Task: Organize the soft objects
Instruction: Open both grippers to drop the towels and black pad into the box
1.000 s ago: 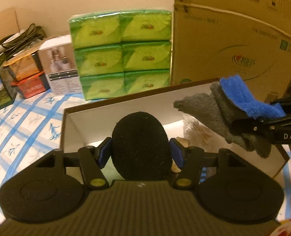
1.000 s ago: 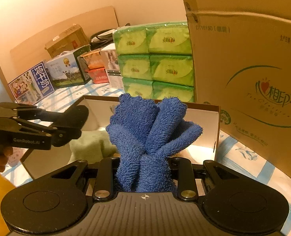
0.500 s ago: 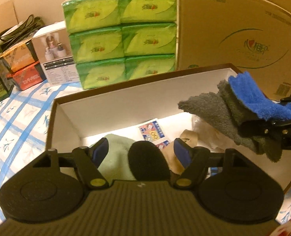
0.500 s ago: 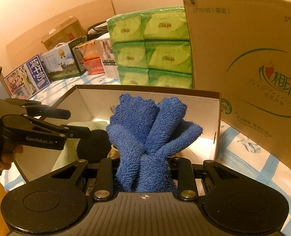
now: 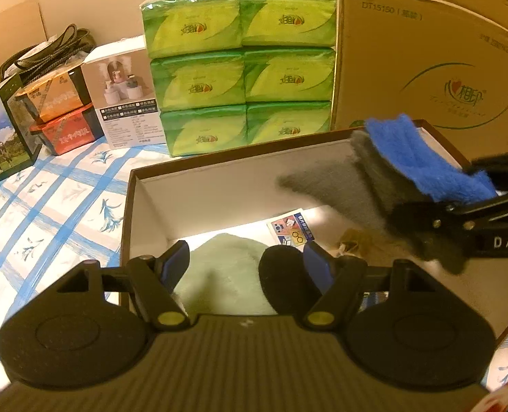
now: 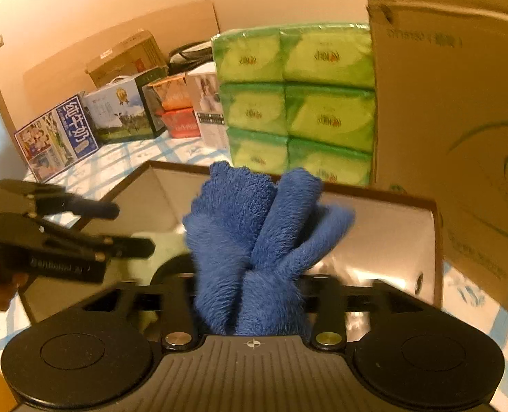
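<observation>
fingers [image 5: 175,264] of my left gripper [image 5: 245,267] are spread wide with nothing between them, blue pads facing each other above the near part of the open box [image 5: 219,185]. under that gap, in the left wrist view, i see a pale green soft cloth [image 5: 219,274] lying on the box floor and a black round soft thing [image 5: 279,274] just beside it, close to the pad on the right side of the frame; whether the pad touches it i cannot tell. further in, a small printed card [image 5: 290,228] lies on the floor of the box, next to some crumpled brownish paper [image 5: 353,240]. my right gripper [image 6: 250,309] is clamped tight on a bunched blue towel [image 6: 254,233], which stands up out of the closed fingers in fluffy folds. from the left wrist camera the same towel [image 5: 422,161] shows a grey underside and a blue top, held over the right part of the box, above its floor and not resting on anything that i can see. the box sits on a white cloth with blue checks [image 5: 48,199]. behind it stands a stack of green tissue packs [image 5: 240,86], with a big cardboard carton [image 5: 432,68] touching it on the right and several small product boxes [image 5: 120,92] off to the left by the wall.
</observation>
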